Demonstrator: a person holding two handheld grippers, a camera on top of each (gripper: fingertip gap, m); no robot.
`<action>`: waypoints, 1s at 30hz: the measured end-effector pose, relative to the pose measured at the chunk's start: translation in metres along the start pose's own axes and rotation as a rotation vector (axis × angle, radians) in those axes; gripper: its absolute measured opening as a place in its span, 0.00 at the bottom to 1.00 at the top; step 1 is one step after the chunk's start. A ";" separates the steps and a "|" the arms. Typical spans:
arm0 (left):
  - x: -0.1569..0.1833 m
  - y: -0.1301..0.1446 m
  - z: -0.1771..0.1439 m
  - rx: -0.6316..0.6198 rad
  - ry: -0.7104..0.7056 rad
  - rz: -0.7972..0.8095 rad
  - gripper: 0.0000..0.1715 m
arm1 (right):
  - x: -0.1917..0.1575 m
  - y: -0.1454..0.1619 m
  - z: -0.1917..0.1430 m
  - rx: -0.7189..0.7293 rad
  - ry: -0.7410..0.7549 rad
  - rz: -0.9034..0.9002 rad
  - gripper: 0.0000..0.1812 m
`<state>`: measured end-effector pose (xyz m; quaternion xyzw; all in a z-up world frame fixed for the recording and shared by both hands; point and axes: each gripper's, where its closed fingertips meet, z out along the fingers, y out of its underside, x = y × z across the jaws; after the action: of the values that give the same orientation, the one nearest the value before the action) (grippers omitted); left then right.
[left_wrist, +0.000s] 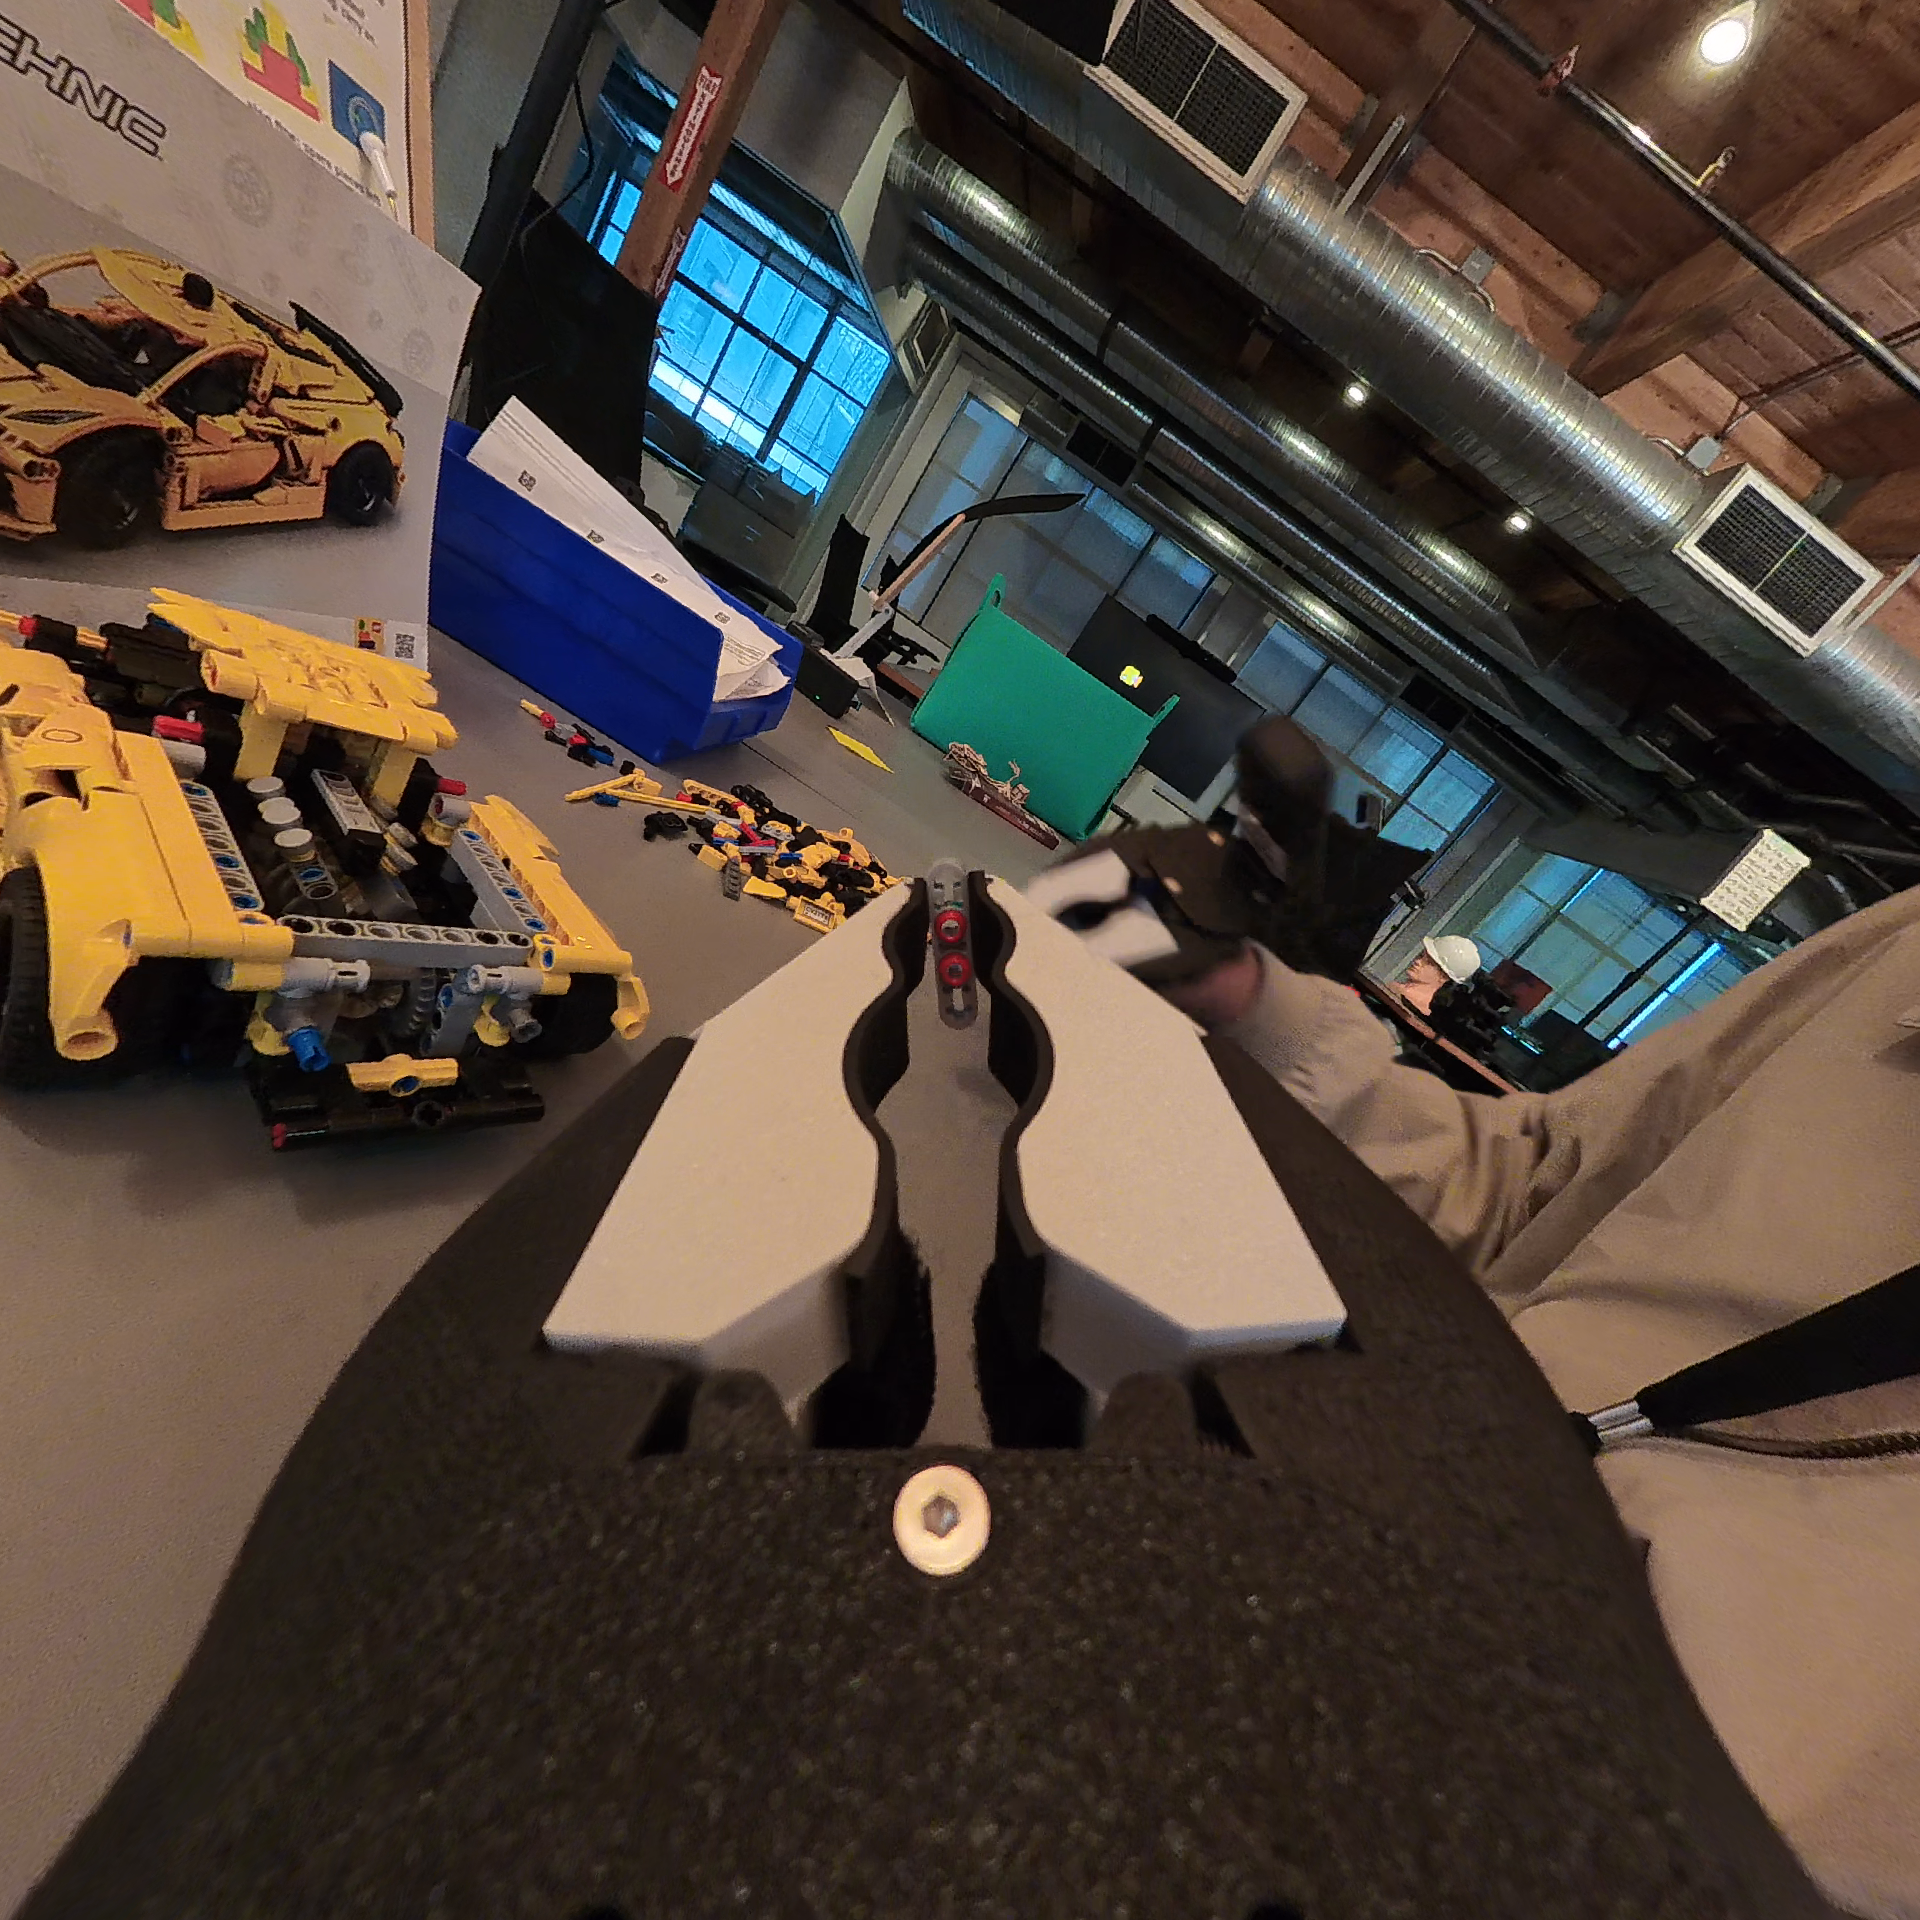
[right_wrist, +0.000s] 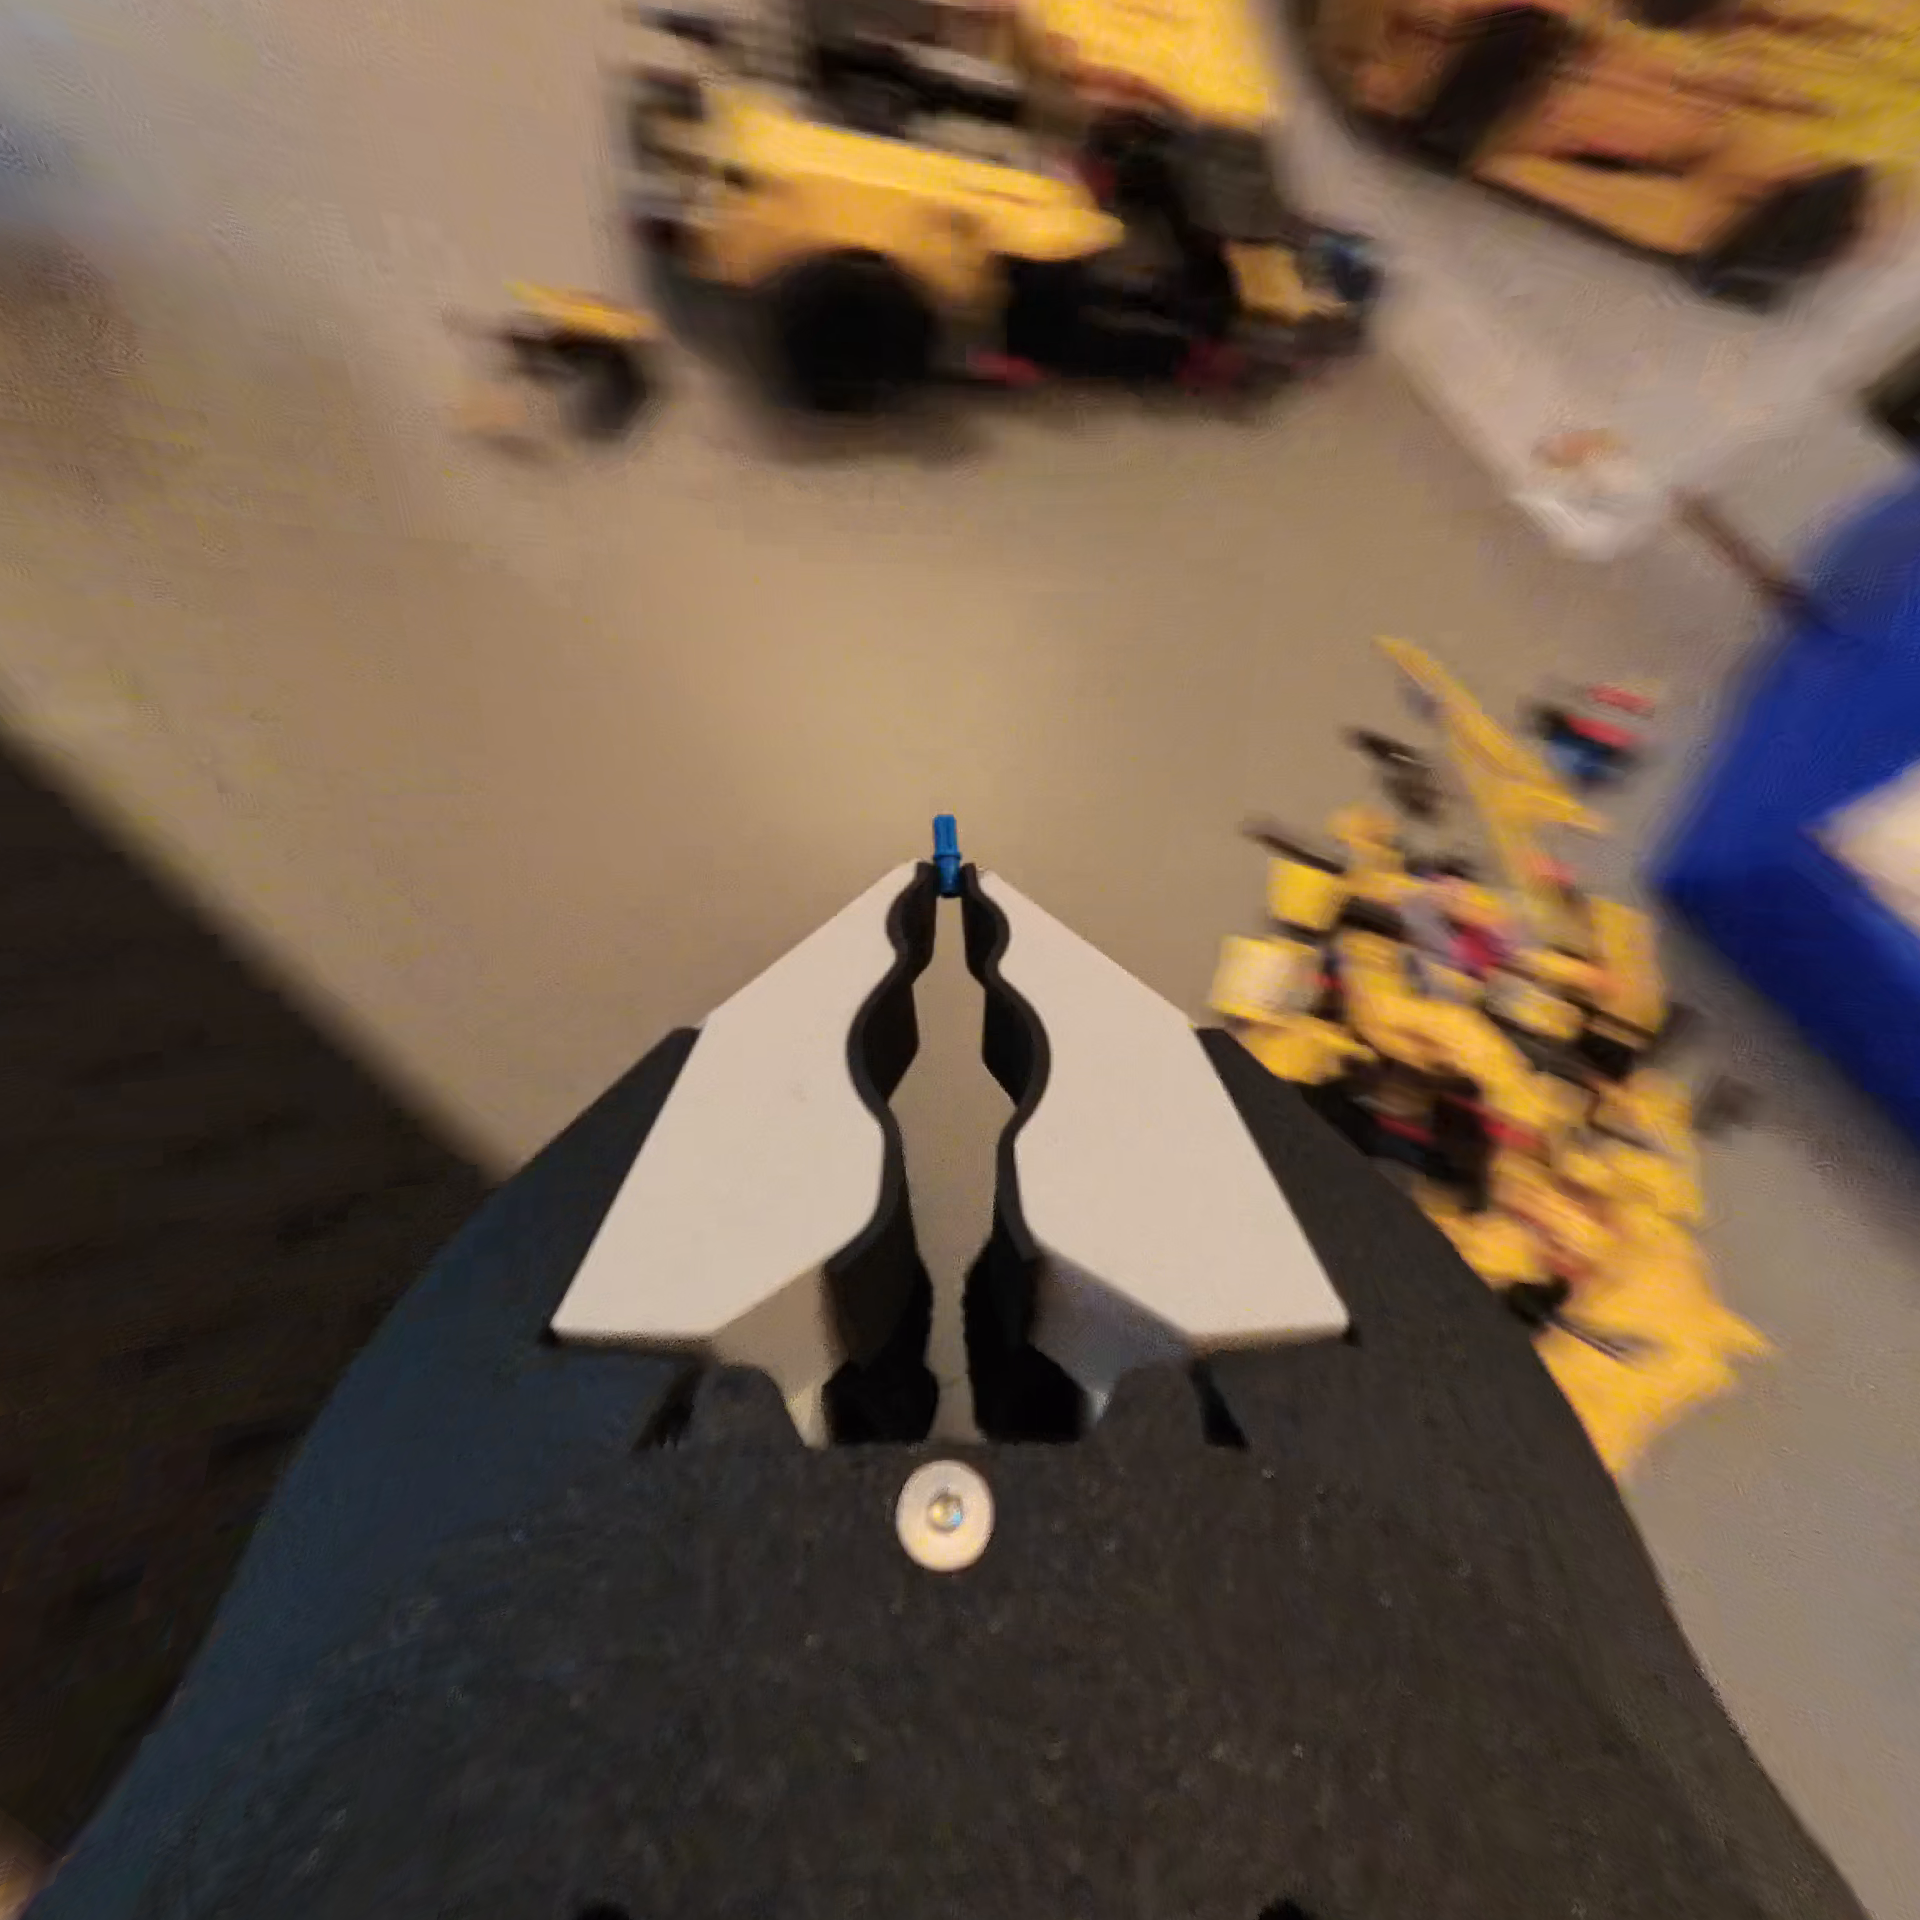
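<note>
My left gripper (left_wrist: 948, 896) is shut on a small grey beam (left_wrist: 953, 951) with two red pins in its holes, held above the grey table. My right gripper (right_wrist: 943, 878) is shut on a small blue pin (right_wrist: 944, 854) that sticks out past its tips; this view is blurred by motion. The right gripper also shows in the left wrist view (left_wrist: 1174, 883), blurred, just right of my left tips. A partly built yellow and black brick car (left_wrist: 260, 842) sits to the left, and shows in the right wrist view (right_wrist: 935, 218). A pile of loose yellow and black parts (left_wrist: 779, 842) lies beyond the left tips.
A blue bin (left_wrist: 592, 613) with paper sheets stands behind the pile. A printed picture of the yellow car (left_wrist: 197, 405) leans at the far left. A person's beige sleeve (left_wrist: 1507, 1122) crosses the right side. A green folded screen (left_wrist: 1023, 701) stands at the table's far end. The gap from one gripper's tips to the other's is roughly 25 centimeters.
</note>
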<state>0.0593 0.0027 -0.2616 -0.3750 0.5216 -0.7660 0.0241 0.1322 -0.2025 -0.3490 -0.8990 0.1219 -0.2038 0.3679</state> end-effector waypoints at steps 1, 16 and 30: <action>-0.001 0.001 0.001 -0.006 -0.003 -0.002 0.04 | 0.041 0.009 0.002 -0.012 0.102 0.036 0.02; -0.002 0.022 0.012 -0.087 0.071 -0.232 0.03 | -0.079 -0.129 0.034 0.418 -0.362 -0.092 0.27; 0.005 0.013 0.009 -0.056 0.067 -0.166 0.03 | -0.142 -0.174 0.033 0.434 -0.949 0.365 0.14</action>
<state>0.0563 -0.0129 -0.2681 -0.3919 0.5103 -0.7625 -0.0675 0.0329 -0.0082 -0.2860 -0.7602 0.0518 0.2702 0.5885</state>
